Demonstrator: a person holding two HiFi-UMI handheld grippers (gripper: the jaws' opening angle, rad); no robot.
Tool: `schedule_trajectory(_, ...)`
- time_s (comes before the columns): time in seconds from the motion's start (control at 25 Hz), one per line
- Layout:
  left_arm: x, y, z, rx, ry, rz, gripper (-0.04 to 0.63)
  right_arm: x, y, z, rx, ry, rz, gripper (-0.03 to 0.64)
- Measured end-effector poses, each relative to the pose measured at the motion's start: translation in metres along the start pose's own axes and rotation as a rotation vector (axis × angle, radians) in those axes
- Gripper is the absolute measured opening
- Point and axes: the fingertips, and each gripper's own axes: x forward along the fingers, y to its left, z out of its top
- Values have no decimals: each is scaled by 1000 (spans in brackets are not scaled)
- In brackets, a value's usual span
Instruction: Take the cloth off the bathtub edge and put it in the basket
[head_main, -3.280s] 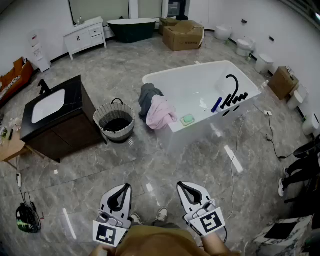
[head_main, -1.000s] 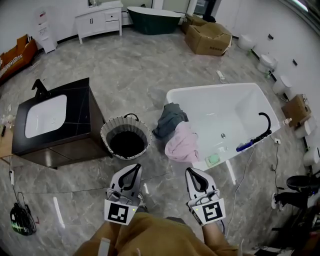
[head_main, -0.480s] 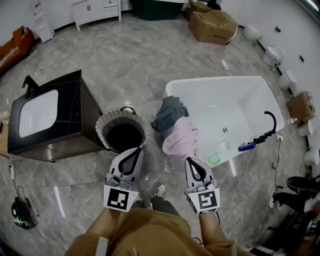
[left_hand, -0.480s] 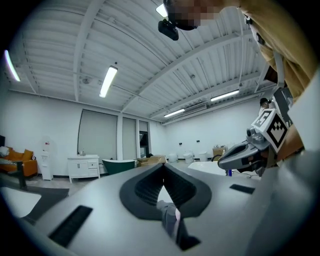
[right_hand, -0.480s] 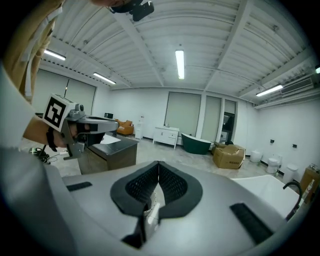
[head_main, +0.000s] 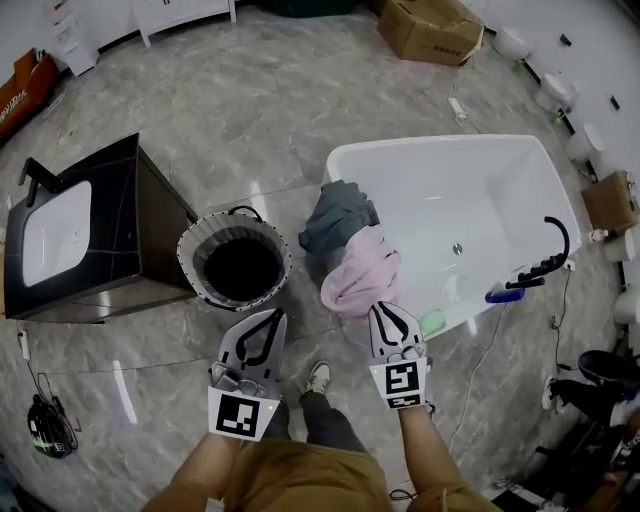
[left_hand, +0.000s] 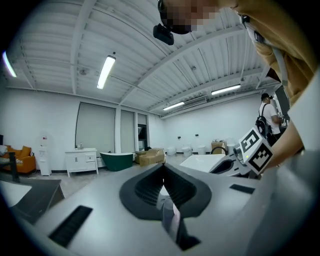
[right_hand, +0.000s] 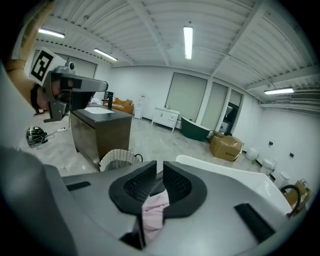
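The pink cloth (head_main: 362, 280) hung over the bathtub (head_main: 440, 143) edge, at twelve o'clock from the right gripper (head_main: 383, 308). Its jaws had just been opening a crack, and the cloth showed in the gap. The left gripper (head_main: 272, 318) was pressed together. The basket (head_main: 200, 240) stood at eleven o'clock from it.

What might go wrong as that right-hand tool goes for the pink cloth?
The right gripper has just been opening. Its jaws are only a slit apart, with the pink cloth ahead of them rather than between them, so it may shove the cloth instead of grabbing it. The grey cloth lies against the pink one and might get dragged off the bathtub edge.
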Motion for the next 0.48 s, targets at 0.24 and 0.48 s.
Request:
schedule_trajectory(0.24,39,-11,-60,-54,53,-12,6,55,-8,-61,4,71,5,79)
schedule_trajectory(0.48,72,-29,-123,-124,112,-27,6,95,-17,-139,56,183,9,110)
